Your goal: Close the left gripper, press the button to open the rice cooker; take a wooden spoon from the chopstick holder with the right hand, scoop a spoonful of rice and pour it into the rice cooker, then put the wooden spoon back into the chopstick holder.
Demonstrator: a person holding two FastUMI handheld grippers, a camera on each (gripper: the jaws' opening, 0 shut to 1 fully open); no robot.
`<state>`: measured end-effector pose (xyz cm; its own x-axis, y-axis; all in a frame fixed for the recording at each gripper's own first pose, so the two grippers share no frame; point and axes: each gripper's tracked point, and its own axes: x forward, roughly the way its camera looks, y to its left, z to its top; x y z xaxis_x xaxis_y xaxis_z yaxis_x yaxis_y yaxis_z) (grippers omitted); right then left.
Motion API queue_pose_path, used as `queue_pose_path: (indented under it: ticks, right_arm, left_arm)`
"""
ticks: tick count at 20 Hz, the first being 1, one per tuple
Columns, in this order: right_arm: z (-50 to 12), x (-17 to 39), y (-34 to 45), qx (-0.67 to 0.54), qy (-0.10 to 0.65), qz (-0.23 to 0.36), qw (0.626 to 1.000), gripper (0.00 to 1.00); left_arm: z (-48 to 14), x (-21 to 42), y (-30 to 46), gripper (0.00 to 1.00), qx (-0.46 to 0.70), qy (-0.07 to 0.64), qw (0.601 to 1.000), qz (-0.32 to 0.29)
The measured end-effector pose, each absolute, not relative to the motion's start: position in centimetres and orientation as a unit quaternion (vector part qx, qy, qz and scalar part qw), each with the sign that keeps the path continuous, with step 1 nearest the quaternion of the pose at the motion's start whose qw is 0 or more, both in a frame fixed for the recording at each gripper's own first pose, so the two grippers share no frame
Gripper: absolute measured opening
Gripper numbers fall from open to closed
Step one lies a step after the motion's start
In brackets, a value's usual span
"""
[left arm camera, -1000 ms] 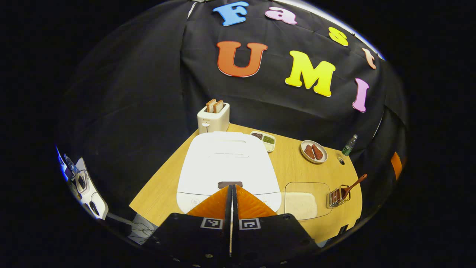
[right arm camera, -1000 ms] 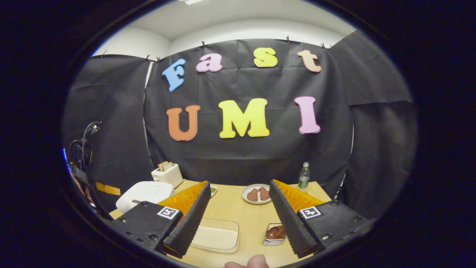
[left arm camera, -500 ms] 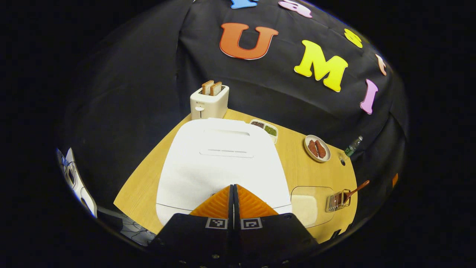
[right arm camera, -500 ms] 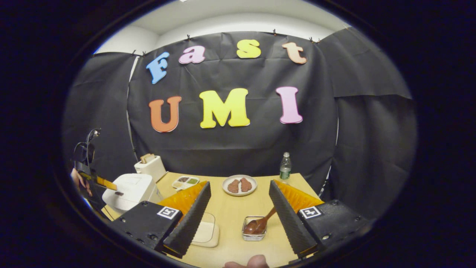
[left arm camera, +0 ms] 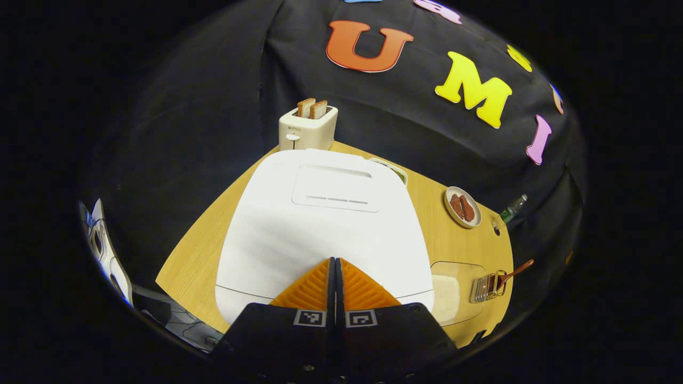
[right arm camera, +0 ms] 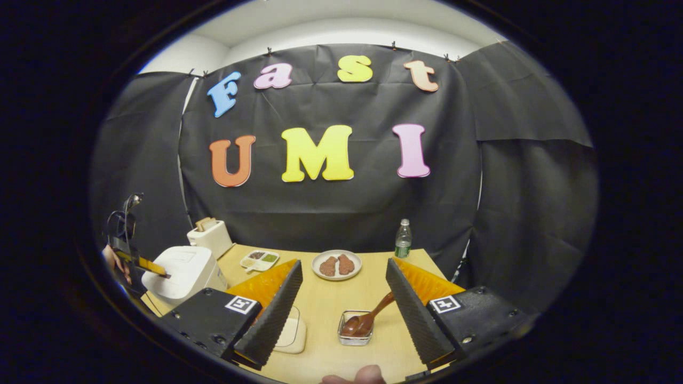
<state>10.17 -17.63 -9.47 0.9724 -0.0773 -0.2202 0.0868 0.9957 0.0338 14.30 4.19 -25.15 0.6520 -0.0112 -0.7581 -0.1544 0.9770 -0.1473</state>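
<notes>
**Button press under way, lid not yet up**

While pressed together with no gap and nothing between them, left gripper (left arm camera: 334, 260) tips down on front edge of white cooker (left arm camera: 325, 213), right where the release button would sit; button itself hidden under the orange fingers, so contact cannot be confirmed. Lid flat and closed across the whole top. Judged as the first step, closing the tongs, done, and the second, opening the cooker, in hand but not finished.

Seen from right gripper view: cooker (right arm camera: 181, 269) at far left of table (right arm camera: 331, 298), with left gripper (right arm camera: 147, 265) angled onto its near edge and a hand (right arm camera: 114, 261) behind it.

Right gripper (right arm camera: 344, 288) spread wide, empty, hovering above table. Spoon (right arm camera: 368, 319) directly ahead and below, between the two open fingers in the view but well short of touching either; bowl end down in wire holder (right arm camera: 355, 333), handle leaning up and toward the right finger. Clear rice tray (right arm camera: 291, 333) just left of holder, partly hidden behind the left finger.

Same holder (left arm camera: 485, 288) and spoon (left arm camera: 509, 272) visible from left gripper view, at table's right edge, beside tray (left arm camera: 453, 290).

Left to do, judging by this layout: lid release, spoon pick-up, scoop, pour, spoon return.
</notes>
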Motion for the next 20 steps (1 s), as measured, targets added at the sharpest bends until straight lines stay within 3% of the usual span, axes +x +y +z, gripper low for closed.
queue_pose_path:
  ticks: [4, 8, 14, 20]
  right_arm:
    - [-8.3, 10.2, -17.9, 0.017, 0.101, -0.041, 0.994, 1.00]
    - [-6.9, 9.7, -19.3, 0.012, 0.083, -0.059, 0.995, 1.00]
    - [-6.7, 8.0, -21.2, 0.008, 0.083, -0.083, 0.993, 1.00]
    - [-7.8, 7.4, -22.2, 0.018, 0.092, -0.090, 0.992, 1.00]
  left_arm:
    - [-22.7, 15.4, 4.2, 0.00, -0.080, 0.394, 0.915, 0.044]
    - [-14.4, 19.5, 4.7, 0.00, -0.060, 0.281, 0.957, 0.040]
    - [-7.0, 24.4, 5.7, 0.00, -0.043, 0.154, 0.986, 0.043]
    - [-1.8, 22.7, 4.2, 0.00, -0.044, 0.077, 0.995, 0.039]
